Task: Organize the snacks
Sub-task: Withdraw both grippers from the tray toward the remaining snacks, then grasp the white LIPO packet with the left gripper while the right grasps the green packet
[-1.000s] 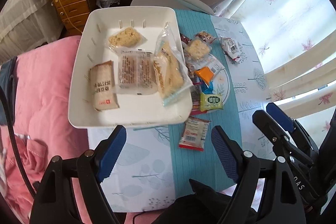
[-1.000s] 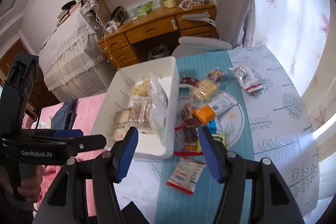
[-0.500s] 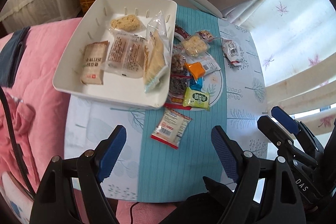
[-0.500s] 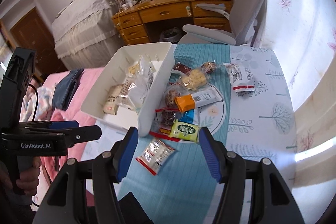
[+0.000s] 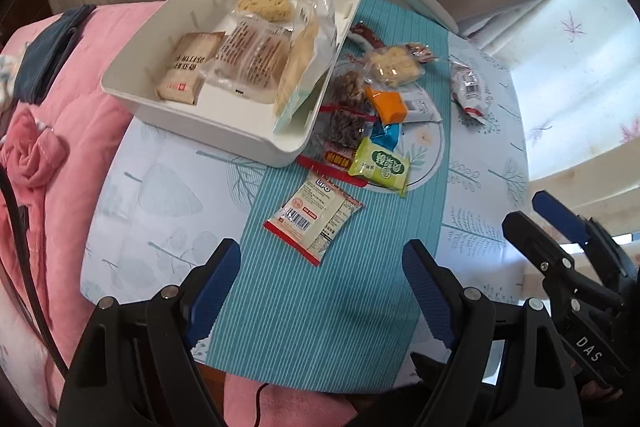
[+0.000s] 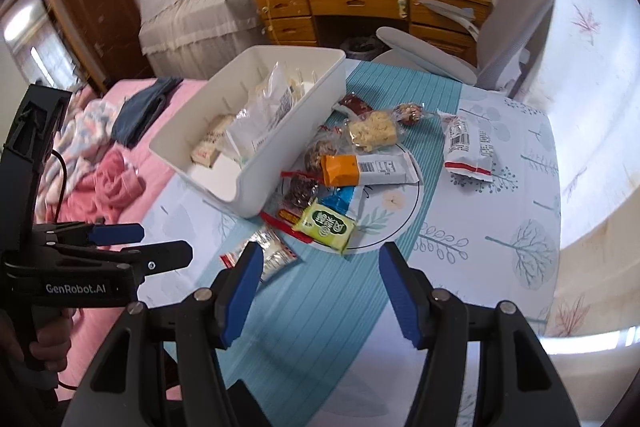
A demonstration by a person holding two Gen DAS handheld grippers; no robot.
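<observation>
White-and-red flat foil snack packet (image 5: 314,217) is lying loose on the teal striped runner, just ahead of the left gripper (image 5: 322,285), long axis slanting toward the white plastic bin (image 5: 224,135). Left is nearer; both it and the right gripper (image 6: 320,277) are hanging open, empty.

Black tongs (image 5: 322,279), blue ribbed pads (image 5: 212,283)

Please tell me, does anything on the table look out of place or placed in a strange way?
Yes. In the white bin, one clear bag of noodle snack leans on edge against the wall while its neighbours lie flat. Beside the bin, loose packets lie in an overlapping heap, the green packet among them. A red-edged packet lies alone, apart from it.
</observation>
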